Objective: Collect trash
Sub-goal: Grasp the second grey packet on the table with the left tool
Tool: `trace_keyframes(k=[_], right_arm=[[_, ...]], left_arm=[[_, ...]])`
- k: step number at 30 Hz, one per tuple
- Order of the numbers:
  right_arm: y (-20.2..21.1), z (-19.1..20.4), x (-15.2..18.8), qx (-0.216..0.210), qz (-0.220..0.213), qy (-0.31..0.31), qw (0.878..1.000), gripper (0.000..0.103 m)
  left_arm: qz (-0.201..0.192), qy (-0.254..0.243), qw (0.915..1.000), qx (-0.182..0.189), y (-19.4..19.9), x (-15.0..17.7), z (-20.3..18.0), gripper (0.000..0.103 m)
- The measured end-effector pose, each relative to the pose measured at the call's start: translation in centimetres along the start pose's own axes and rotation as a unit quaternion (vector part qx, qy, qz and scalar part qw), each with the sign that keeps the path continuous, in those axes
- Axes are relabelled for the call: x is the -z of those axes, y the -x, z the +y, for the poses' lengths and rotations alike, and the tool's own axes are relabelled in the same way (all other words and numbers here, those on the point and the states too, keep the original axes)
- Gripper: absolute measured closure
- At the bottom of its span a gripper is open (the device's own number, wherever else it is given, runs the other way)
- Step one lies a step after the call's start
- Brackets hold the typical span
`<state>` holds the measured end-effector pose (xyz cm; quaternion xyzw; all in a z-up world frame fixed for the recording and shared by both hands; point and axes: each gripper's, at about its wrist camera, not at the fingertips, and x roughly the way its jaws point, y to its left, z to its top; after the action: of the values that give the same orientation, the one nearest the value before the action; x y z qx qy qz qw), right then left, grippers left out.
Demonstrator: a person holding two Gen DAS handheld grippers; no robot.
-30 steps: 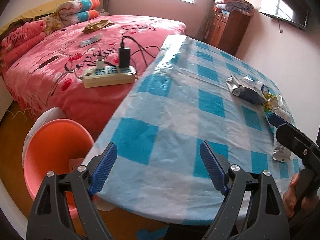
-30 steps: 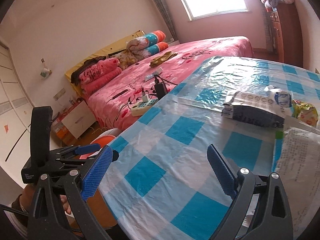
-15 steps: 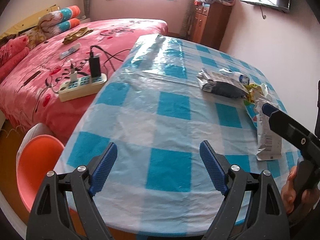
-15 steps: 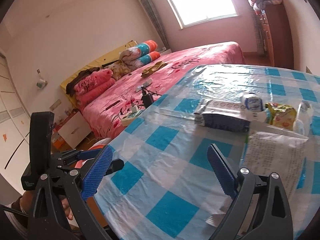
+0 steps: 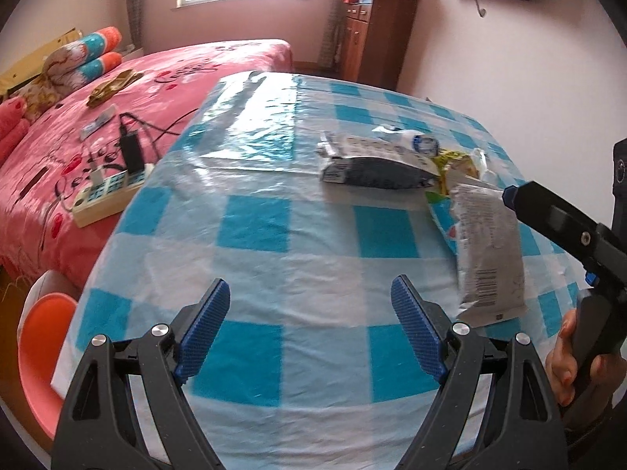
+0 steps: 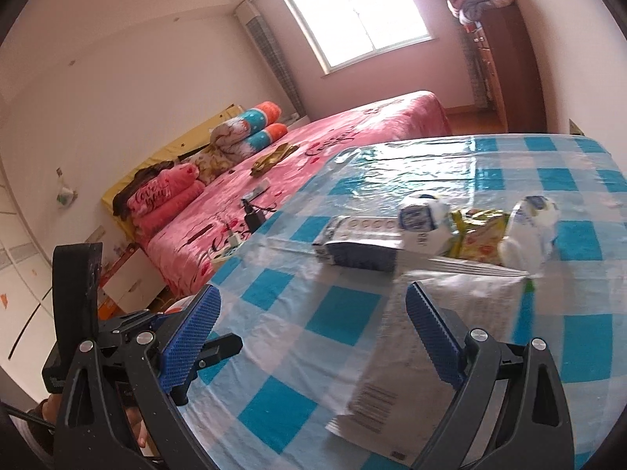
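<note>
Two grippers hover low over the blue-and-white checked bench (image 5: pixel 254 231) — left gripper (image 5: pixel 311 329) and right gripper (image 6: pixel 309 337), jaws released, holding nothing. Just ahead of the right one lies a flat white printed wrapper (image 6: pixel 427 337), with a dark blue packet (image 5: pixel 376 172) beyond.

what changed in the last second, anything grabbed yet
Nothing grabbed. Both tongs moved forward over the table: the left tongs swung right, away from the orange bin, and the right tongs closed in on the white wrapper, now right in front of them. Both stay open and empty, and the trash pile has not moved.
</note>
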<state>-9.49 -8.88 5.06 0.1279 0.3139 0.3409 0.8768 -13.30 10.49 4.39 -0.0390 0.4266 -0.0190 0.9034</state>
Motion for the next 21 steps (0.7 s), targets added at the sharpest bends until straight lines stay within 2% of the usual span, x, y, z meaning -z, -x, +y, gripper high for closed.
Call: trace_keyframes(k=[21], right_arm=[[6.3, -9.0, -1.0, 0.03, -0.078, -0.066, 0.994, 0.009]], left_arm=[[0.006, -0.068, 0.9956, 0.063, -2.6, -2.2, -8.7, 0.018]])
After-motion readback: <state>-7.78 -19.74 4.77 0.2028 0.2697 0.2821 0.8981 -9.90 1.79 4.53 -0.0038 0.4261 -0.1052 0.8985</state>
